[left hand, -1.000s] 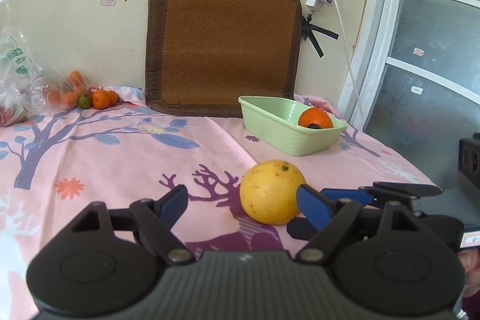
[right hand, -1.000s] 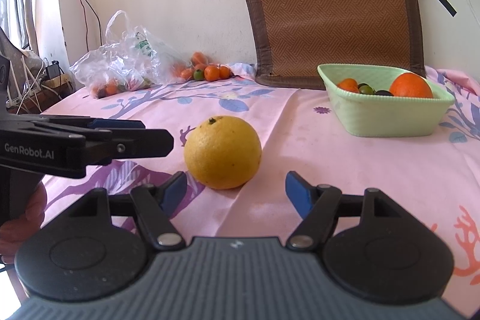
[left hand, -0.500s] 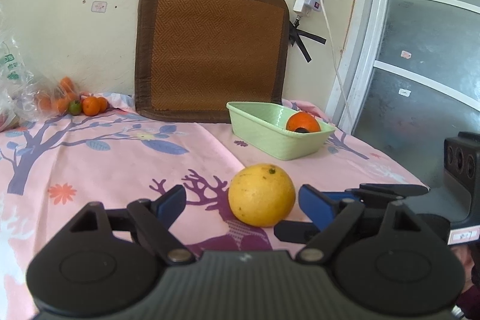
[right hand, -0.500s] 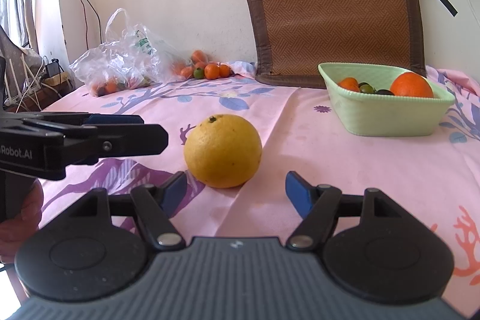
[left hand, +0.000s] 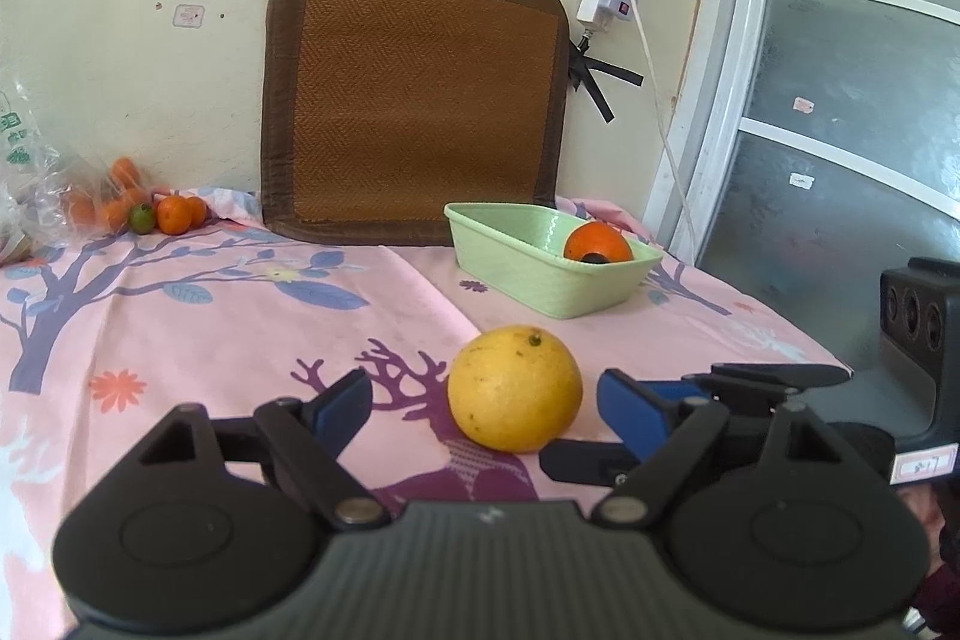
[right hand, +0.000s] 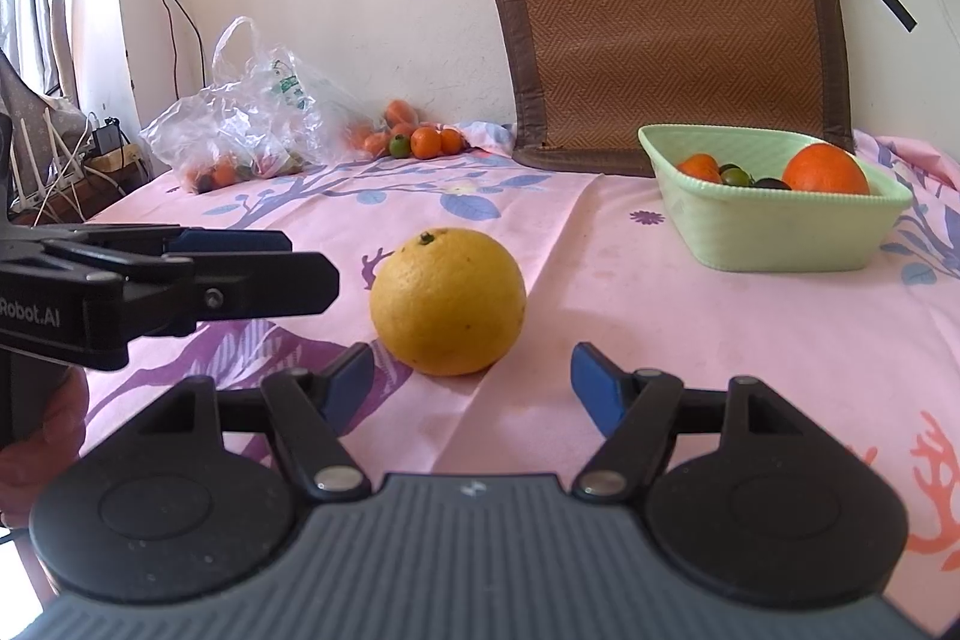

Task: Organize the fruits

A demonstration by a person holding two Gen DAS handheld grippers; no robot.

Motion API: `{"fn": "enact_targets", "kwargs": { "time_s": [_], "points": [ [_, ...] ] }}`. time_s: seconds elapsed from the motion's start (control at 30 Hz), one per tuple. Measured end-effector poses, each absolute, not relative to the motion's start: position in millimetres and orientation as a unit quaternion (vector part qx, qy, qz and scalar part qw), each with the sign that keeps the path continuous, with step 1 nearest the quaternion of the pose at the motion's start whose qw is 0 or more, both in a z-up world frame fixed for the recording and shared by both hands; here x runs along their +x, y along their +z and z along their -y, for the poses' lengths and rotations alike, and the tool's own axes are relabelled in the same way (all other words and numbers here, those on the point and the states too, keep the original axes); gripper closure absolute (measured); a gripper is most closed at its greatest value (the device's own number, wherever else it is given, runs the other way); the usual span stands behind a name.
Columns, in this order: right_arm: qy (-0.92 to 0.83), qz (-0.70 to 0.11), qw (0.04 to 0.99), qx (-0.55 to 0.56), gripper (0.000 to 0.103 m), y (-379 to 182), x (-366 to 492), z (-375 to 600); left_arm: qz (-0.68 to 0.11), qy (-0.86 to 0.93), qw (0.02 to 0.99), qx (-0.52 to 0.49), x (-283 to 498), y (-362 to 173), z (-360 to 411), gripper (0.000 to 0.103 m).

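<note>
A: Left wrist view?
B: My left gripper (left hand: 486, 403) is spread wide, empty. The yellow orange (left hand: 515, 388) sits on the pink cloth (left hand: 210, 328) just ahead, touching neither pad. The green basket (left hand: 540, 280) stands beyond.
A: Right wrist view?
B: My right gripper (right hand: 471, 379) gapes, empty; the yellow orange (right hand: 447, 301) lies just ahead, left of the green basket (right hand: 774, 232).

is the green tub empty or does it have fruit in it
Not empty: the green tub holds an orange and several smaller fruits.
</note>
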State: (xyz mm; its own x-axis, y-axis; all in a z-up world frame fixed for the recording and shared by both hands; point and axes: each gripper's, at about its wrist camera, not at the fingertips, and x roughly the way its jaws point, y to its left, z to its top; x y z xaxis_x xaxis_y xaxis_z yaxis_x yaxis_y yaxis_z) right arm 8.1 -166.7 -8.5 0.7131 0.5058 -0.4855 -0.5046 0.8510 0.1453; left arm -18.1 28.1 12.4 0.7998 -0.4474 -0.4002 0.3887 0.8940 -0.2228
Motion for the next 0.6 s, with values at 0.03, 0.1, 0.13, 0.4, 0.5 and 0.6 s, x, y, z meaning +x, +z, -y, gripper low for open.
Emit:
{"fn": "enact_targets", "kwargs": {
  "time_s": [0.03,0.1,0.13,0.4,0.5,0.6],
  "points": [
    [0.273,-0.263,0.925,0.001,0.029,-8.4,8.1,166.7,-0.227,-0.223,0.946,-0.065,-18.0,12.3,-27.9,0.018],
    [0.272,-0.261,0.926,0.001,0.029,-8.4,7.7,167.0,-0.23,-0.228,0.944,-0.065,-17.1,11.9,-27.2,0.018],
    [0.271,-0.26,0.927,0.0,0.029,-8.1,6.4,166.2,-0.234,-0.231,0.942,-0.065,-16.0,11.7,-27.0,0.018],
    [0.277,-0.241,0.929,-0.045,0.029,-3.7,5.3,155.5,-0.264,-0.258,0.926,-0.076,2.7,11.5,-17.3,0.018],
    [0.279,-0.233,0.929,-0.07,0.029,-0.9,11.1,151.2,-0.274,-0.253,0.925,-0.07,14.4,11.3,-9.8,0.021],
    [0.291,-0.226,0.925,-0.092,0.03,1.1,17.2,147.3,-0.296,-0.247,0.92,-0.072,28.8,6.7,-5.0,0.031]
  ]
}}
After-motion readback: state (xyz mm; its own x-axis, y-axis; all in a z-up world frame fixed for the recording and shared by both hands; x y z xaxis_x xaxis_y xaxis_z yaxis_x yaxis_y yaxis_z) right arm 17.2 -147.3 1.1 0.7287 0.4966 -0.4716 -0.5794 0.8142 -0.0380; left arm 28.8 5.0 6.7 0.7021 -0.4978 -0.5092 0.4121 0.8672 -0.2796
